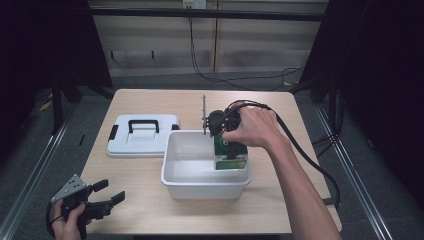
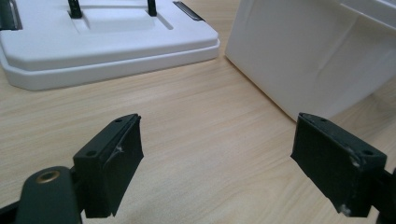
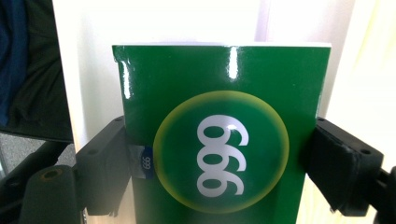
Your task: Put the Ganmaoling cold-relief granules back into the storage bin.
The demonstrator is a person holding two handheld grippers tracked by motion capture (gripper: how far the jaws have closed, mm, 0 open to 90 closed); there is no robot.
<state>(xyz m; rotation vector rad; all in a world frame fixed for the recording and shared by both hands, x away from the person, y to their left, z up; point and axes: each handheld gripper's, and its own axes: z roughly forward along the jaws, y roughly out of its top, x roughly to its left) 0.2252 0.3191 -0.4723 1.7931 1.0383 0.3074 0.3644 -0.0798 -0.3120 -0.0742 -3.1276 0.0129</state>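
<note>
A green box (image 1: 229, 149) printed "999" (image 3: 222, 154) is held upright inside the white bin (image 1: 190, 180), near its back right corner, its lower end low in the bin. My right gripper (image 1: 225, 131) is shut on the box, one jaw against each side, pointing down into the bin. My left gripper (image 1: 107, 192) rests low at the table's front left corner, held in a hand. It is open with nothing between its fingers (image 2: 114, 158), facing the bin's outer wall (image 2: 308, 51) and the lid (image 2: 102, 42).
A white lid (image 1: 142, 135) with a black handle and side latches lies flat left of the bin. A thin upright post (image 1: 204, 114) stands behind the bin. A black cable (image 1: 305, 155) trails from the right gripper across the table's right side.
</note>
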